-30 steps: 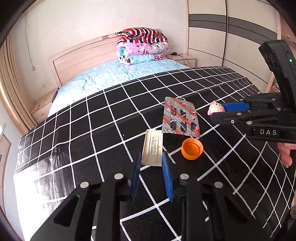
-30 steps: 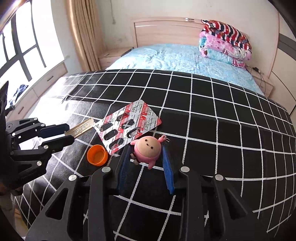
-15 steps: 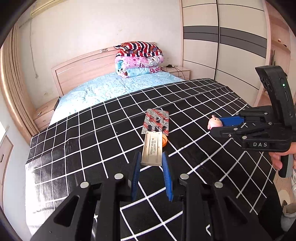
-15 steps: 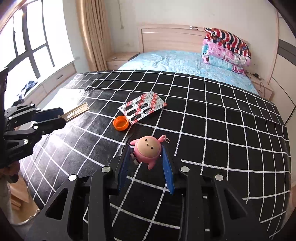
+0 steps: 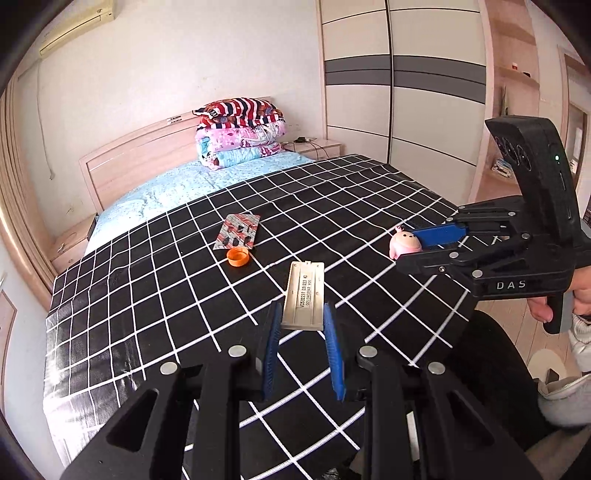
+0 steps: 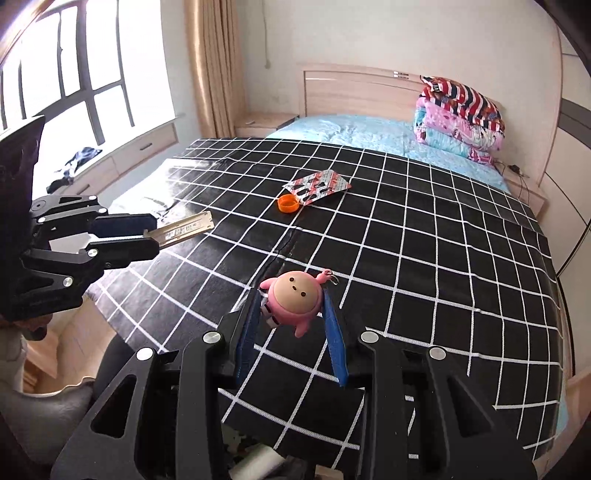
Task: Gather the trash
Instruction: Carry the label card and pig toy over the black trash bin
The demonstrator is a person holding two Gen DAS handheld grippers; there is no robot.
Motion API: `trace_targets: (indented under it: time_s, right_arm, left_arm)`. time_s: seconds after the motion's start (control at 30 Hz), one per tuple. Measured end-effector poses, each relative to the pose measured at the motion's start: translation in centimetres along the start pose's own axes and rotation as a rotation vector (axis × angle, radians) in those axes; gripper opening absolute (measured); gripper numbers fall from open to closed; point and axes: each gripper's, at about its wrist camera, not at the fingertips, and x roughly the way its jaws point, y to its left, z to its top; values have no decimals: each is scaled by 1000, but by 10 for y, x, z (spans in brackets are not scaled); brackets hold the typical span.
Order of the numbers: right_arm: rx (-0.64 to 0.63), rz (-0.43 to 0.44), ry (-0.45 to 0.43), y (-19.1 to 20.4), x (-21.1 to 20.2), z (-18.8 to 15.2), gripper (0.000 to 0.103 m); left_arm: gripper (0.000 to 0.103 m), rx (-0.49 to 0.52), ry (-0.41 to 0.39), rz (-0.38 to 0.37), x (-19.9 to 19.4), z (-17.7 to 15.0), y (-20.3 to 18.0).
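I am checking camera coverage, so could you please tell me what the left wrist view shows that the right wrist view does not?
Left only: the wardrobe and the air conditioner. Right only: the window, the curtain, and the toy's face. Both: the strip in the left tongs, the toy in the right tongs, the cap, the blister pack, the quilts.

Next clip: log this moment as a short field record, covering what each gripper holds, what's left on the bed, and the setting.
setting: bedroom, black grid-patterned cover over the bed
left gripper: shut on beige labelled strip
right gripper: shut on pink round toy keychain
left on cover: orange bottle cap; red-and-silver blister pack, touching or nearly touching it
background: folded quilts at headboard
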Motion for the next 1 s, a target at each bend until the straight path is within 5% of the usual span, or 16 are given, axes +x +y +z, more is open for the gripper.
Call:
trace_targets:
  time_s: [0.47,1.0]
  right_arm:
    - [-80,119,72,38,-21,-80,34]
    - [-120,127,318,50,42,-156,34]
  left_arm:
    - [23,30,79,-121,-9,-55,-55]
    - [23,51,332,-195,59,-140,-91]
